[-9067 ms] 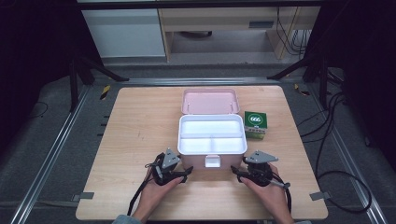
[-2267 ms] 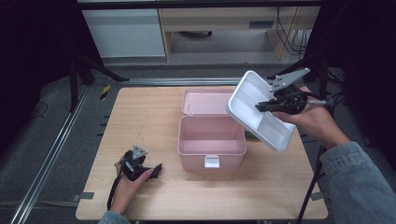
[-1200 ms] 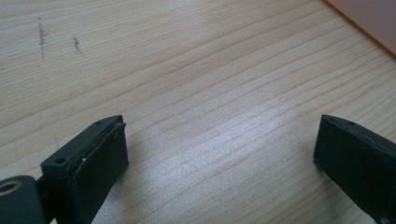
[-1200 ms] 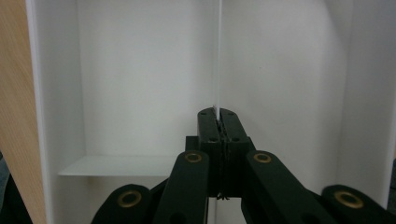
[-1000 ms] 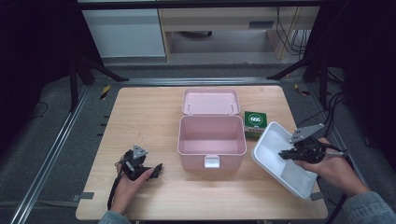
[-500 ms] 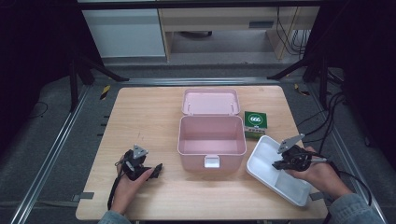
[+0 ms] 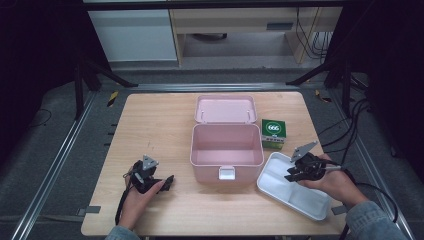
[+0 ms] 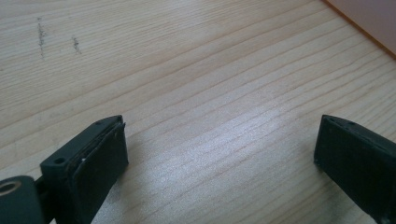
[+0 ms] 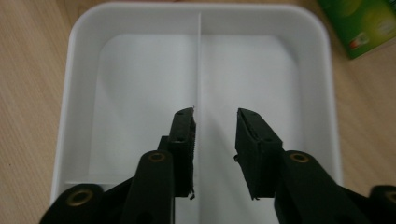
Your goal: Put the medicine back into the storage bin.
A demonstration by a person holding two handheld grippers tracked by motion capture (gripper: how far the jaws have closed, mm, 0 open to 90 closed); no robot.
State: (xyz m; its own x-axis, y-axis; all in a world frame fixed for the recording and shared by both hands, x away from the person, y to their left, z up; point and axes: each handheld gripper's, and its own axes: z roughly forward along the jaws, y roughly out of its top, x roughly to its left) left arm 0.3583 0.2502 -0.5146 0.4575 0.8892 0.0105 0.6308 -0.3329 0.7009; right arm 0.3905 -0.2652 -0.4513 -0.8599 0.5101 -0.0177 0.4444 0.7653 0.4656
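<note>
A white divided tray [image 7: 295,194] lies flat on the wooden table [image 7: 160,130], just right of the open pink box [image 7: 227,150]. My right gripper [image 7: 294,174] hovers over the tray's near-left part. In the right gripper view its jaws [image 9: 215,114] straddle the tray's middle divider [image 9: 200,56]; they have just been opening and stand apart, the divider close by the left pad. My left gripper [image 7: 167,182] rests on the table left of the box, held by a hand, open [image 8: 219,154] with bare wood [image 8: 187,70] between its jaws.
The pink box's lid [image 7: 225,109] lies folded back behind it. A small green carton [image 7: 273,133] [image 9: 369,23] stands between the box and the tray's far edge. The tray's near corner sits close to the table's front right edge.
The right hand brought the tray down from a tilted hold onto the table right of the box, and its jaws came apart off the divider. The left hand stayed put.
</note>
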